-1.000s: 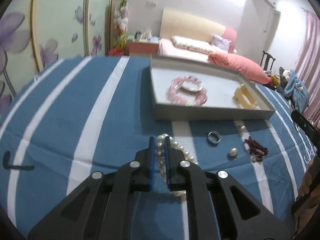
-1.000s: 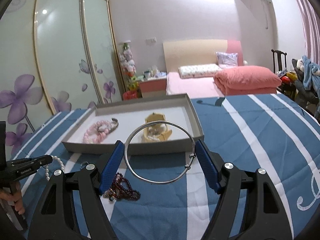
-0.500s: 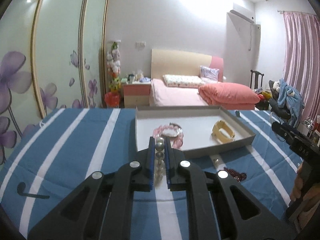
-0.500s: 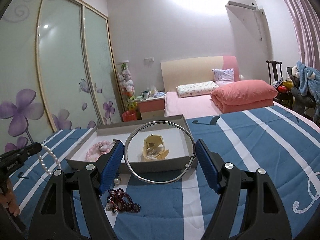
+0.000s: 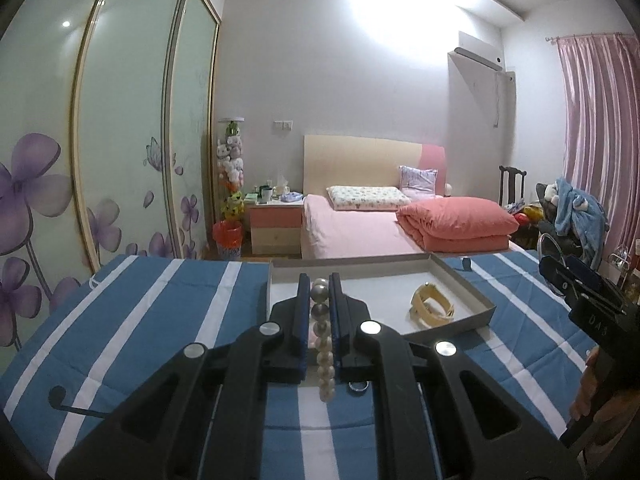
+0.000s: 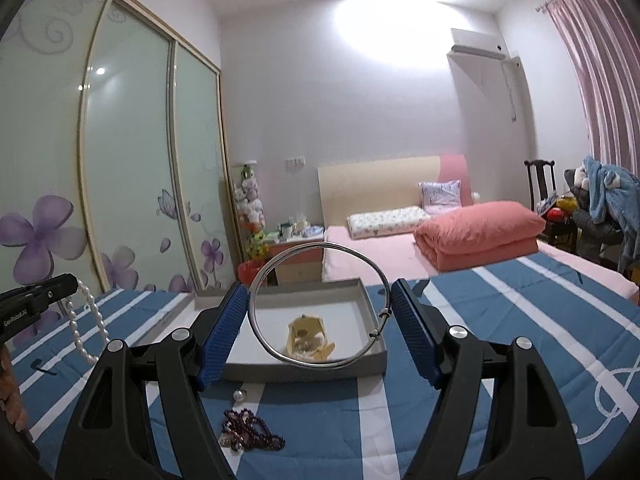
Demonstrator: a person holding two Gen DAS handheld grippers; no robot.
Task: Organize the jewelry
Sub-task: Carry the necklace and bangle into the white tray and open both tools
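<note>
My left tongs [image 5: 319,294] are pressed together on the pearl necklace [image 5: 323,344], which hangs down between the blue pads [image 5: 303,312] above the near part of the table [image 5: 160,320] with the striped blue cloth. My right tongs [image 6: 320,316] are spread wide and pinch the silver bangle [image 6: 318,306] by its two sides, holding it upright before the grey tray [image 6: 304,370]. In the tray lies a yellow bracelet [image 6: 310,342], near its middle in the right view. On the cloth in front of the tray's near edge I see one loose pearl [image 6: 239,396], and closer to me a dark red bead bracelet [image 6: 250,436]. A small silver ring [image 5: 357,387] lies under the left tongs.
</note>
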